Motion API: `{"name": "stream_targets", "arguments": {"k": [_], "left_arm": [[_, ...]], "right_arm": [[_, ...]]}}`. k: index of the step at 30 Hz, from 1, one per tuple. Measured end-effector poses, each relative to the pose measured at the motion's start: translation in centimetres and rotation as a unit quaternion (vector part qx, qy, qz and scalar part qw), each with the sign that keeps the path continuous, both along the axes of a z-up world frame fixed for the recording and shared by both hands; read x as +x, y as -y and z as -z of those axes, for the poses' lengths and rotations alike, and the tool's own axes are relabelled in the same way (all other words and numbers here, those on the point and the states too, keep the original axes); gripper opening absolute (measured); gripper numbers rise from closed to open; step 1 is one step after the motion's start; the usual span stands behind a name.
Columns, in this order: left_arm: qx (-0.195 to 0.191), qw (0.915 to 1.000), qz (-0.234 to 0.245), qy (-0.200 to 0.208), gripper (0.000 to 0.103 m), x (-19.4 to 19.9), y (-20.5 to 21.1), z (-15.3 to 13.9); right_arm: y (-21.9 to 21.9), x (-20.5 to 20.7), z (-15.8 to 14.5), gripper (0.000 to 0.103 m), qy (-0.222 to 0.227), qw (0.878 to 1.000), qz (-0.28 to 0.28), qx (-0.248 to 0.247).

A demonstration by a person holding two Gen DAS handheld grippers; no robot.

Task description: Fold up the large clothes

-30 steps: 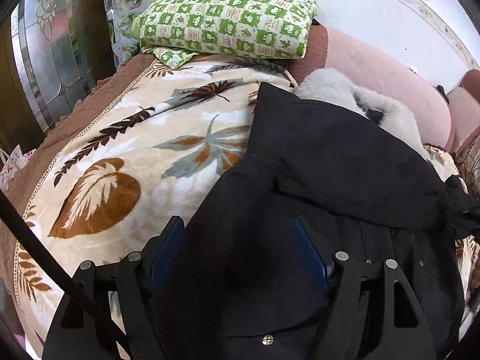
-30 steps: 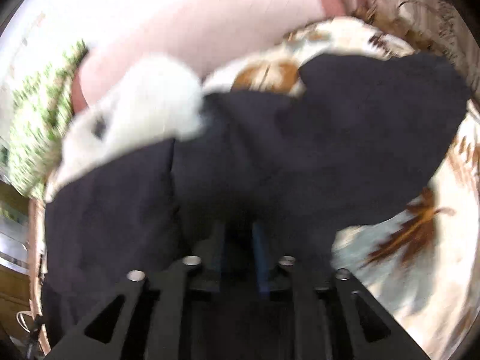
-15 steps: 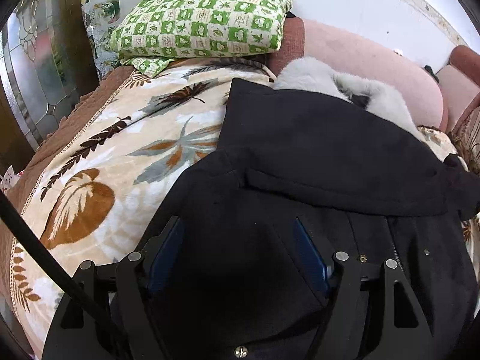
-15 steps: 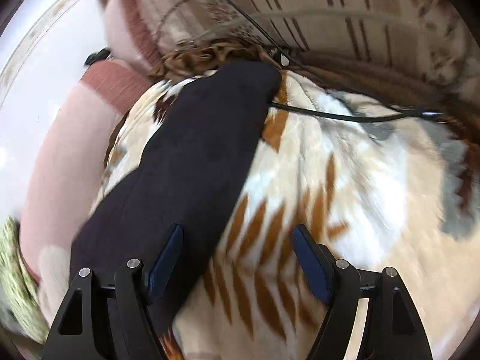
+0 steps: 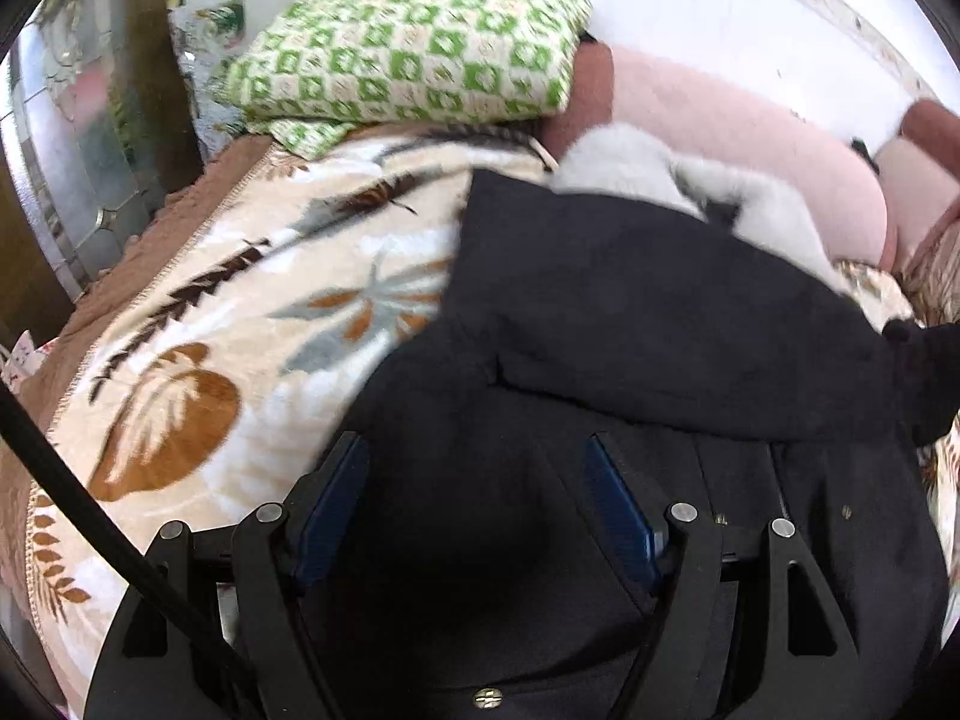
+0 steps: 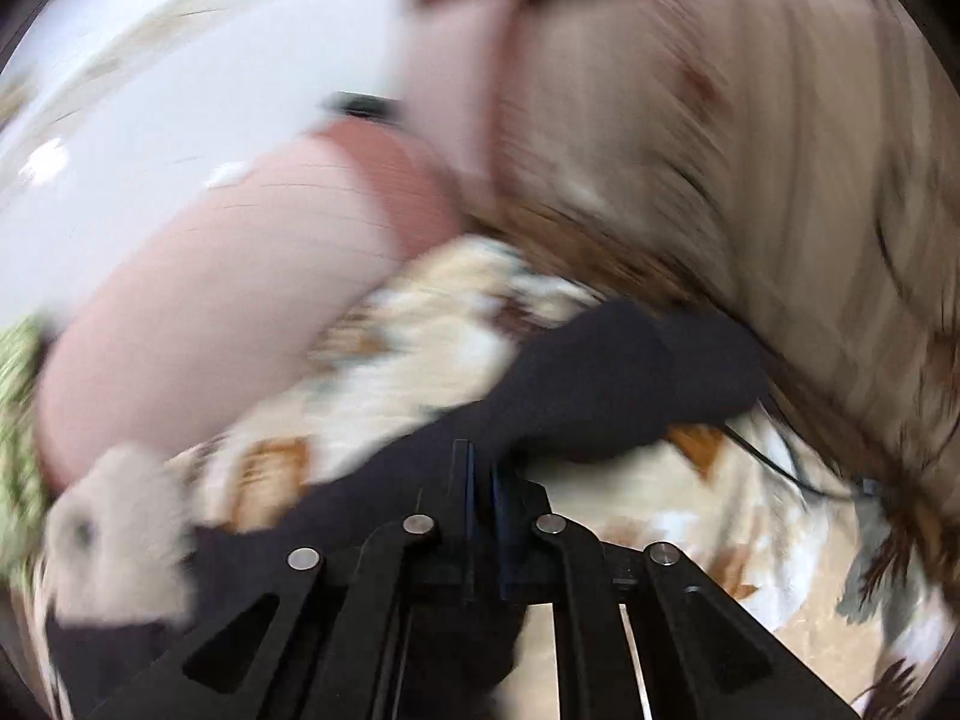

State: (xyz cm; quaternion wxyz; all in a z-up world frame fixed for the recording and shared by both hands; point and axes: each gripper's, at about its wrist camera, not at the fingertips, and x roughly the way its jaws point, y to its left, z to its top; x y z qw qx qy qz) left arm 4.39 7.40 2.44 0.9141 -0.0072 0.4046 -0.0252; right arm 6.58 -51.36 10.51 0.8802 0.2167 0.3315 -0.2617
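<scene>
Right wrist view is motion-blurred; black coat [image 5: 630, 324] cut off at the bottom edge

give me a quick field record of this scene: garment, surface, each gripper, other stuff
garment: black coat with pale fur trim, one sleeve already folded across the body
surface: leaf-print blanket on a bed
left gripper: open, above the coat's body, gripping nothing
right gripper: shut on the coat's other sleeve; view blurred
other: green checked pillow, pink bolster by the wall
</scene>
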Motion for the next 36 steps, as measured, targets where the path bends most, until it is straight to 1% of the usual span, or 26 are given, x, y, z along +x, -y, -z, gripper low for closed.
{"name": "stream_targets", "arguments": {"k": [2, 3, 4, 5, 6, 7, 8, 9, 10, 12, 13, 15, 16, 18, 20, 21, 22, 23, 24, 26, 27, 28, 29, 32, 35, 36], "left_arm": [[-0.002, 0.9997, -0.018, 0.017, 0.073, -0.3, -1.1, -1.0], [-0.002, 0.9995, -0.025, 0.021, 0.073, -0.2, -1.6, -1.3], [-0.002, 0.9992, -0.032, 0.024, 0.073, -0.2, -2.1, -1.6], [-0.004, 0.9988, -0.041, 0.026, 0.073, -0.1, -2.8, -1.9], [-0.012, 0.9982, -0.052, 0.027, 0.073, 0.0, -3.6, -2.2], [-0.023, 0.9975, -0.062, 0.026, 0.073, 0.1, -4.5, -2.4], [-0.033, 0.9967, -0.069, 0.025, 0.073, 0.2, -5.3, -2.5], [-0.038, 0.9963, -0.074, 0.024, 0.073, 0.2, -5.9, -2.6], [-0.037, 0.9959, -0.079, 0.024, 0.073, 0.3, -6.3, -2.6], [-0.029, 0.9951, -0.090, 0.027, 0.073, 0.2, -7.2, -2.7], [-0.028, 0.9948, -0.094, 0.026, 0.073, 0.1, -7.6, -2.8], [-0.040, 0.9946, -0.093, 0.022, 0.073, -0.2, -8.3, -2.9], [-0.051, 0.9943, -0.091, 0.020, 0.073, -0.3, -8.6, -3.0], [-0.072, 0.9931, -0.091, 0.016, 0.073, -0.4, -8.9, -3.2], [-0.090, 0.9915, -0.093, 0.013, 0.073, -0.4, -9.0, -3.2], [-0.093, 0.9913, -0.092, 0.012, 0.073, -0.4, -8.8, -3.1], [-0.094, 0.9914, -0.090, 0.009, 0.073, -0.3, -8.6, -3.0], [-0.093, 0.9918, -0.087, 0.006, 0.073, -0.2, -8.1, -2.8], [-0.090, 0.9923, -0.084, 0.005, 0.073, -0.1, -7.7, -2.6], [-0.077, 0.9938, -0.080, 0.002, 0.073, 0.0, -6.7, -2.1], [-0.072, 0.9944, -0.078, 0.000, 0.073, 0.1, -6.3, -1.8], [-0.067, 0.9949, -0.075, -0.002, 0.073, 0.3, -5.9, -1.5], [-0.064, 0.9953, -0.073, -0.005, 0.073, 0.5, -5.5, -1.1], [-0.046, 0.9965, -0.070, -0.008, 0.073, 1.0, -4.5, -0.1], [-0.022, 0.9976, -0.066, -0.010, 0.073, 1.7, -3.5, 0.8], [-0.012, 0.9978, -0.063, -0.012, 0.073, 1.9, -3.0, 1.2]], "right_arm": [[-5.4, 1.2, -2.9, 0.002, 0.017, 0.997, -0.070, -0.022], [-9.3, 2.2, -4.3, 0.002, 0.024, 0.992, -0.120, -0.031], [-11.8, 2.4, -4.9, 0.002, 0.027, 0.988, -0.148, -0.037], [-16.2, 3.0, -5.7, 0.002, 0.029, 0.979, -0.198, -0.045], [-19.4, 3.3, -5.6, 0.002, 0.028, 0.971, -0.235, -0.047], [-23.0, 3.6, -5.2, 0.002, 0.024, 0.960, -0.274, -0.048], [-27.7, 3.9, -4.3, 0.002, 0.016, 0.945, -0.321, -0.052], [-29.7, 3.8, -3.6, 0.002, 0.013, 0.940, -0.338, -0.054], [-33.0, 3.8, -2.1, 0.002, 0.002, 0.931, -0.360, -0.054], [-35.7, 3.5, 0.6, 0.004, -0.025, 0.925, -0.377, -0.039], [-35.7, 3.5, 1.6, 0.007, -0.035, 0.926, -0.376, -0.033], [-34.2, 3.0, 4.1, 0.011, -0.062, 0.936, -0.346, -0.021], [-32.4, 2.8, 5.1, 0.016, -0.072, 0.946, -0.316, -0.018], [-27.1, 1.5, 6.6, 0.032, -0.085, 0.967, -0.242, -0.009], [-21.4, -0.4, 7.6, 0.059, -0.093, 0.982, -0.167, -0.004], [-18.3, -1.4, 8.0, 0.064, -0.095, 0.987, -0.130, 0.001], [-16.5, -2.3, 8.3, 0.072, -0.096, 0.990, -0.105, 0.007], [-12.9, -4.0, 8.9, 0.076, -0.096, 0.993, -0.064, 0.019], [-9.5, -5.8, 9.6, 0.076, -0.097, 0.994, -0.023, 0.036], [-4.1, -8.6, 10.8, 0.076, -0.094, 0.993, 0.033, 0.069], [-1.0, -10.1, 11.7, 0.076, -0.084, 0.990, 0.064, 0.097], [0.5, -10.8, 12.1, 0.076, -0.077, 0.987, 0.080, 0.116], [3.4, -12.1, 13.3, 0.076, -0.057, 0.981, 0.104, 0.153], [7.8, -12.8, 15.4, 0.076, -0.027, 0.970, 0.134, 0.199], [10.5, -10.9, 17.1, 0.076, -0.014, 0.966, 0.136, 0.218], [11.1, -10.1, 17.3, 0.076, -0.007, 0.967, 0.137, 0.216]]}}
